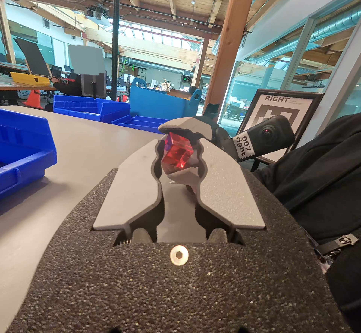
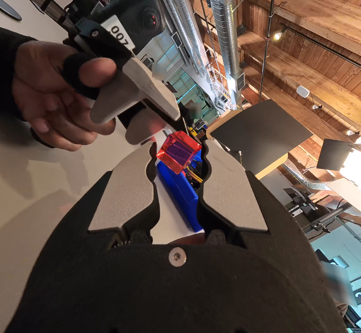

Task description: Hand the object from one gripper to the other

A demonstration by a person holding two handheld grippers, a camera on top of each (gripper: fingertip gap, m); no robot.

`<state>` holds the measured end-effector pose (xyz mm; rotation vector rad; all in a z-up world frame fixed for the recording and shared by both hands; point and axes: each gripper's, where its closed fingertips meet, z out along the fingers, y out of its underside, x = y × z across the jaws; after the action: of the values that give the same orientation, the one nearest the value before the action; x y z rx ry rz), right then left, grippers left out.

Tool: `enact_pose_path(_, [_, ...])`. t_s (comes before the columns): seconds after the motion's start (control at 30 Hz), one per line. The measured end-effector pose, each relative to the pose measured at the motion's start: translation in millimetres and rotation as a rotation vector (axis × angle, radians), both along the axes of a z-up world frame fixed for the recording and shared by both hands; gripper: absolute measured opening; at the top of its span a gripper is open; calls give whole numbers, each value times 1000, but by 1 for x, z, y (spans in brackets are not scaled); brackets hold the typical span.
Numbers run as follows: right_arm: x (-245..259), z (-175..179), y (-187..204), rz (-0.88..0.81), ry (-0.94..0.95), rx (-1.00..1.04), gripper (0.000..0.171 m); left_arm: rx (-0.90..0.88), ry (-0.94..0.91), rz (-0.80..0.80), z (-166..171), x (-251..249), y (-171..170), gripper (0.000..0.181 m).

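Left wrist view shows a red cube point(image 1: 178, 152) between the left gripper point(image 1: 178, 154) fingers, which are narrowed around it. The right gripper point(image 1: 180, 148) clamps it from the far side, above a grey table point(image 1: 84, 147); whether the left fingers touch it I cannot tell.

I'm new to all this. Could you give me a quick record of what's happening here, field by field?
Object: translucent red plastic cube, in midair
Right gripper: closed on the cube
Left gripper: fingers flank the cube; contact unclear
Stage: mid-handover
Below: grey table, blue plastic bin
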<state>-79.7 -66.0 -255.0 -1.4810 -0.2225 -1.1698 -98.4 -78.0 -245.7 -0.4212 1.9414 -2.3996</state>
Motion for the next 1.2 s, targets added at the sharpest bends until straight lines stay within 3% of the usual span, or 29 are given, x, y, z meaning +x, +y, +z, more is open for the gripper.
enact_pose_path(0.17, [4,-3,0,-20,14,-14,44,24,-68,-30,0,-11,-4,28])
enact_pose_path(0.37, [4,-2,-1,-19,9,-7,44,14,-78,4,3,-7,-1,34])
enact_pose_path(0.5, [-6,4,-2,41,1,29,44,-11,57,40,-2,12,8,40])
enact_pose_path(0.7, [-21,12,-2,130,-15,70,44,-131,355,-227,-6,3,3,40])
enact_pose_path(1.07, [-16,6,0,102,-9,38,44,-109,228,-258,1,-14,-1,45])
enact_pose_path(1.2, [-8,7,-3,74,19,52,44,-157,143,-252,13,-20,6,31])
